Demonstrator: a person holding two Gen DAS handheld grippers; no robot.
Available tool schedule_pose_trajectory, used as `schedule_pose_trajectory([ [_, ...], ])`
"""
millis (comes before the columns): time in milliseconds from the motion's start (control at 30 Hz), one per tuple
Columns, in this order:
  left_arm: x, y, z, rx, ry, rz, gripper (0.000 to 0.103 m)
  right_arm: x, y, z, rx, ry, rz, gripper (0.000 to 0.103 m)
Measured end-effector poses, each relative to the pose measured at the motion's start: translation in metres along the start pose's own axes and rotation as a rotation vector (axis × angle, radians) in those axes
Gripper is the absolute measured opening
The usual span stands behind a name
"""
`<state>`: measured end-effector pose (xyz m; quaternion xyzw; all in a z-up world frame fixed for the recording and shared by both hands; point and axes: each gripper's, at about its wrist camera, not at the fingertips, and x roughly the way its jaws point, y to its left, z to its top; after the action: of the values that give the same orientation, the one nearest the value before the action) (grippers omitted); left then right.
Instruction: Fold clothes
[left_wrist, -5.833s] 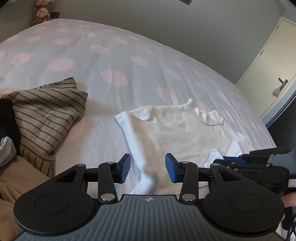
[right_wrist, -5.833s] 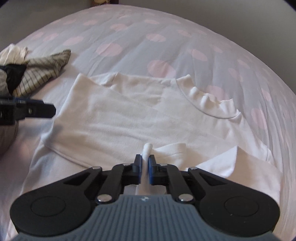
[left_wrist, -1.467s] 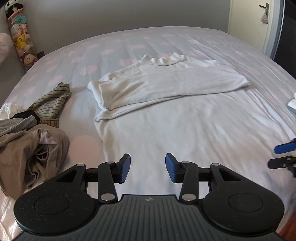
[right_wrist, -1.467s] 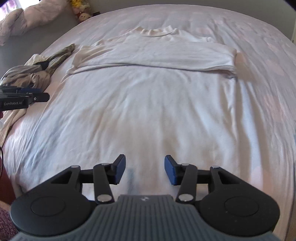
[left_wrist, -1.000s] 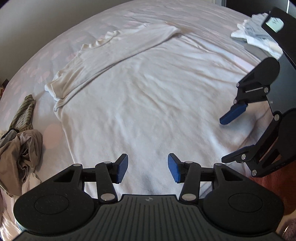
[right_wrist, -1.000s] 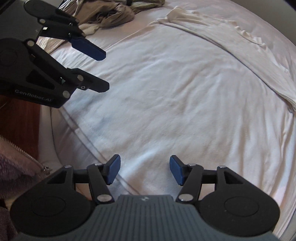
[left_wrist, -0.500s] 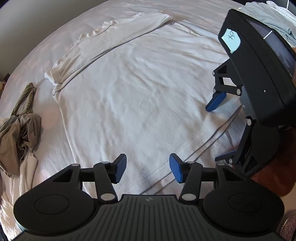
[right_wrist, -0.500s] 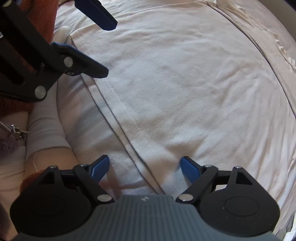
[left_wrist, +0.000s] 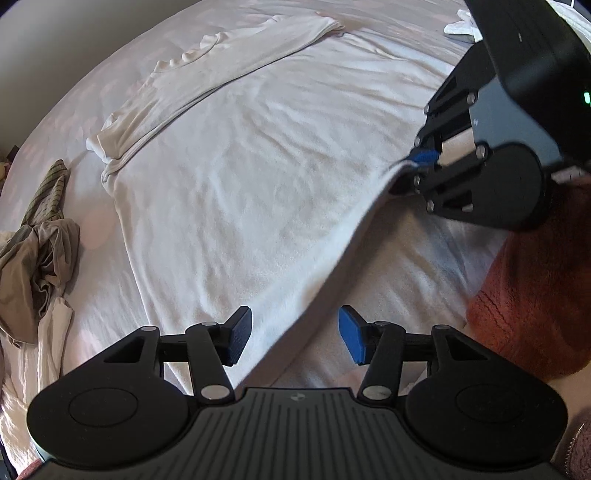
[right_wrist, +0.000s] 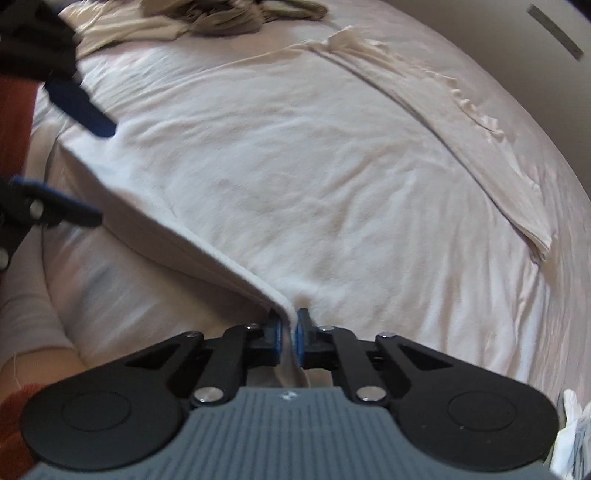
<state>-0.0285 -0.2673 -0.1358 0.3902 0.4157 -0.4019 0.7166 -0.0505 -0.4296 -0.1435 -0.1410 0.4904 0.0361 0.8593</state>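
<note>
A long white garment (left_wrist: 221, 184) lies spread on the bed, its sleeves folded across the far end (left_wrist: 221, 62). My right gripper (right_wrist: 289, 332) is closing, and its pads pinch the garment's near hem (right_wrist: 236, 266), which rises off the bed. In the left wrist view the right gripper (left_wrist: 417, 166) sits at the upper right, with the hem running from it. My left gripper (left_wrist: 295, 332) is open and opening wider. The raised hem edge (left_wrist: 332, 258) passes between its fingers, and the pads do not touch it. The right wrist view shows the left gripper (right_wrist: 92, 170) at the left edge.
A heap of brown and striped clothes (left_wrist: 33, 251) lies at the bed's left side, also seen as the heap (right_wrist: 229, 14). Bare bed sheet (left_wrist: 424, 266) shows under the lifted hem. A rust-coloured sleeve (left_wrist: 528, 295) is at the right. White items (left_wrist: 461, 27) lie far right.
The right gripper went from wide open over the hem to shut on it and has lifted that edge. The left gripper has hardly moved, and the hem now runs between its fingers.
</note>
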Motion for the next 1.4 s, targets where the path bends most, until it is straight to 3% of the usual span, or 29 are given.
schedule_pose_trajectory([
  [67,0.006,-0.004,0.001,0.020,0.017,0.003,0.057,-0.003,-0.010,0.000,0.080,-0.028,0.017,0.009],
  [233,0.024,-0.008,0.004,0.022,0.096,0.048,0.054,-0.005,-0.026,-0.001,0.199,-0.065,0.054,0.009],
  [467,0.036,0.004,0.001,-0.062,0.150,0.027,0.016,-0.002,-0.023,0.000,0.192,-0.062,0.062,0.010],
  [533,0.034,0.010,0.000,-0.095,0.140,0.018,0.011,0.000,-0.024,0.001,0.193,-0.061,0.063,0.013],
  [633,0.030,0.020,-0.002,-0.157,0.111,-0.012,0.009,0.002,-0.023,0.001,0.183,-0.041,0.069,0.022],
  [700,0.028,0.027,-0.004,-0.202,0.098,-0.032,0.006,0.005,-0.022,0.001,0.175,-0.018,0.078,0.045],
  [767,0.028,0.032,-0.004,-0.232,0.098,-0.041,0.004,0.006,-0.020,0.001,0.165,0.000,0.083,0.053],
  [900,0.029,0.038,-0.004,-0.273,0.096,-0.053,0.003,0.009,-0.016,0.000,0.132,0.062,0.107,0.074],
  [1167,0.023,0.044,-0.001,-0.263,0.090,-0.103,0.004,0.010,-0.014,-0.002,0.058,0.214,0.055,0.074],
  [1267,0.018,0.048,0.004,-0.214,0.091,-0.111,0.021,0.006,-0.020,-0.006,0.049,0.240,0.054,0.075],
  [1400,0.021,0.048,0.011,-0.086,0.153,-0.110,0.036,0.003,-0.031,-0.012,0.037,0.279,0.036,0.075],
])
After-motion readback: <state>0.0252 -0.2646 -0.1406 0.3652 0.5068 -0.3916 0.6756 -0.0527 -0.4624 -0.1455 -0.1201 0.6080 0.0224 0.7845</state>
